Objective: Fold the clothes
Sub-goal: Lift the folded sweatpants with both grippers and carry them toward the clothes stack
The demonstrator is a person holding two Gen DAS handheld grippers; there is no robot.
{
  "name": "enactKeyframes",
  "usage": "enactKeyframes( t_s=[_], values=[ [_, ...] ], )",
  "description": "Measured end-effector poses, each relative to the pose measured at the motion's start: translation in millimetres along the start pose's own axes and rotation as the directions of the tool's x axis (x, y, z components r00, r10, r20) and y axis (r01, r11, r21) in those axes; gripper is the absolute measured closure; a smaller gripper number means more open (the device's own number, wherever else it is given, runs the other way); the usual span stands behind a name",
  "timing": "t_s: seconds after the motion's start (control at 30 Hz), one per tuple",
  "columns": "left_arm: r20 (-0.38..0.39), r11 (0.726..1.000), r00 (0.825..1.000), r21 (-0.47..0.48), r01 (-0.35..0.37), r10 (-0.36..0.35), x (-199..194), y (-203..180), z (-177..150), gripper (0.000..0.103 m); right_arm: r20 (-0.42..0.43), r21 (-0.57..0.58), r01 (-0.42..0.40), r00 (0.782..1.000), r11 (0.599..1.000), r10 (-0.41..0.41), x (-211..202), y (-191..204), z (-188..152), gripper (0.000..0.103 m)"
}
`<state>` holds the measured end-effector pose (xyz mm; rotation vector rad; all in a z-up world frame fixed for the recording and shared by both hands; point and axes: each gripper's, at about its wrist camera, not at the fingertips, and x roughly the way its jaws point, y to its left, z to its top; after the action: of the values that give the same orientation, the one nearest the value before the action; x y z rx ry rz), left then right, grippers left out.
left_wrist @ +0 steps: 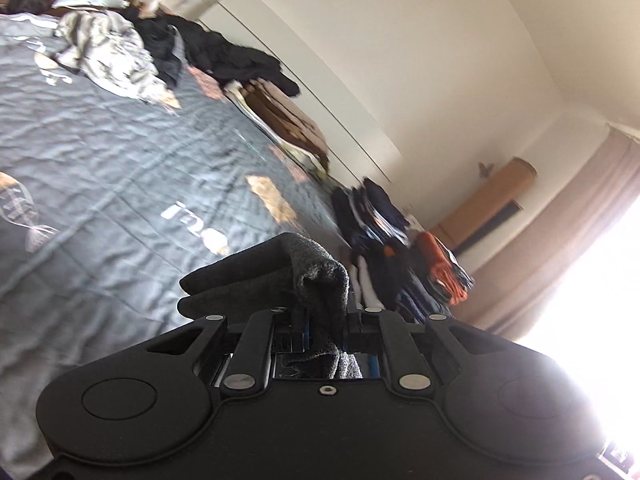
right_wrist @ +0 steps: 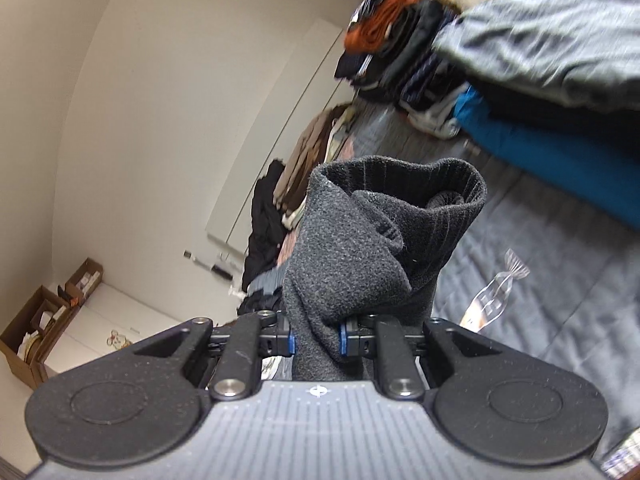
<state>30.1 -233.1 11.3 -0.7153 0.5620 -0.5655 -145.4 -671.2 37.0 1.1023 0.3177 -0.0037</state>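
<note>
A dark grey sock (left_wrist: 316,280) hangs bunched between the jaws of my left gripper (left_wrist: 322,330), which is shut on it above the bed. Its other end, the ribbed cuff (right_wrist: 400,216), stands up out of my right gripper (right_wrist: 316,340), also shut on the sock. In the right wrist view the cuff gapes open with fabric rolled inside it. Both views are tilted and blurred. The grey quilted bedspread (left_wrist: 120,152) lies below and beyond the sock.
Stacks of folded clothes (left_wrist: 384,232) with an orange piece (right_wrist: 380,20) sit on the bed's far side by the wall. Loose heaps of clothes (left_wrist: 108,52) lie further along. A blue and grey folded pile (right_wrist: 560,92) is close. Cardboard boxes (right_wrist: 44,320) stand on the floor.
</note>
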Motion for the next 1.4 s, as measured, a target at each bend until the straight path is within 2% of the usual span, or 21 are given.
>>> enactKeyframes(
  t_s=[0.13, 0.3, 0.5, 0.63, 0.73, 0.83, 0.9, 0.97, 1.03, 1.07, 1.1, 1.17, 1.23, 1.27, 1.3, 1.37, 1.4],
  values=[
    [-0.088, 0.998, 0.996, 0.039, 0.039, -0.036, 53, -41, -11, 0.090, 0.069, 0.017, 0.029, 0.997, 0.999, -0.030, -31, -18, 36, 0.085],
    [-0.184, 0.989, 0.979, 0.104, 0.107, -0.086, 134, -105, -20, 0.090, 0.161, 0.044, 0.073, 0.984, 0.996, -0.079, -67, -39, 89, 0.085],
    [-0.273, 0.947, 0.941, 0.192, 0.259, -0.201, 231, -209, -30, 0.090, 0.293, 0.055, 0.112, 0.948, 0.992, -0.123, -108, -49, 156, 0.085],
    [-0.313, 0.891, 0.906, 0.264, 0.370, -0.284, 284, -281, -42, 0.090, 0.391, 0.029, 0.132, 0.911, 0.991, -0.133, -134, -47, 196, 0.085],
    [-0.353, 0.840, 0.868, 0.295, 0.456, -0.348, 328, -312, -59, 0.090, 0.473, -0.003, 0.146, 0.872, 0.989, -0.127, -153, -51, 212, 0.085],
    [-0.423, 0.792, 0.828, 0.324, 0.517, -0.368, 379, -325, -87, 0.090, 0.549, -0.020, 0.172, 0.825, 0.985, -0.133, -166, -67, 213, 0.085],
    [-0.479, 0.775, 0.805, 0.335, 0.535, -0.349, 416, -319, -112, 0.090, 0.595, -0.018, 0.207, 0.788, 0.978, -0.156, -166, -92, 199, 0.085],
    [-0.530, 0.786, 0.804, 0.361, 0.502, -0.270, 457, -300, -139, 0.090, 0.627, 0.003, 0.254, 0.753, 0.967, -0.200, -162, -125, 181, 0.085],
    [-0.565, 0.818, 0.810, 0.385, 0.428, -0.158, 496, -273, -163, 0.090, 0.627, 0.060, 0.294, 0.732, 0.954, -0.265, -148, -166, 158, 0.085],
    [-0.573, 0.835, 0.811, 0.385, 0.394, -0.118, 510, -259, -170, 0.090, 0.603, 0.099, 0.319, 0.734, 0.943, -0.312, -136, -191, 147, 0.085],
    [-0.577, 0.852, 0.812, 0.379, 0.362, -0.089, 521, -245, -175, 0.090, 0.563, 0.148, 0.335, 0.745, 0.931, -0.358, -125, -214, 136, 0.085],
    [-0.591, 0.869, 0.802, 0.348, 0.353, -0.089, 529, -223, -177, 0.089, 0.472, 0.241, 0.359, 0.768, 0.901, -0.433, -105, -253, 115, 0.081],
    [-0.598, 0.873, 0.795, 0.326, 0.362, -0.106, 526, -212, -171, 0.087, 0.431, 0.268, 0.354, 0.788, 0.896, -0.440, -95, -273, 92, 0.078],
    [-0.600, 0.875, 0.792, 0.317, 0.366, -0.114, 524, -207, -167, 0.083, 0.439, 0.240, 0.351, 0.792, 0.905, -0.424, -93, -275, 83, 0.075],
    [-0.589, 0.876, 0.801, 0.324, 0.357, -0.109, 519, -203, -162, 0.072, 0.440, 0.212, 0.363, 0.793, 0.907, -0.421, -94, -273, 79, 0.073],
    [-0.533, 0.874, 0.843, 0.372, 0.312, -0.074, 507, -197, -150, 0.051, 0.435, 0.174, 0.391, 0.793, 0.904, -0.427, -100, -267, 75, 0.065],
    [-0.513, 0.878, 0.856, 0.377, 0.295, -0.068, 501, -193, -142, 0.049, 0.431, 0.166, 0.408, 0.789, 0.898, -0.438, -104, -264, 76, 0.063]
  ],
)
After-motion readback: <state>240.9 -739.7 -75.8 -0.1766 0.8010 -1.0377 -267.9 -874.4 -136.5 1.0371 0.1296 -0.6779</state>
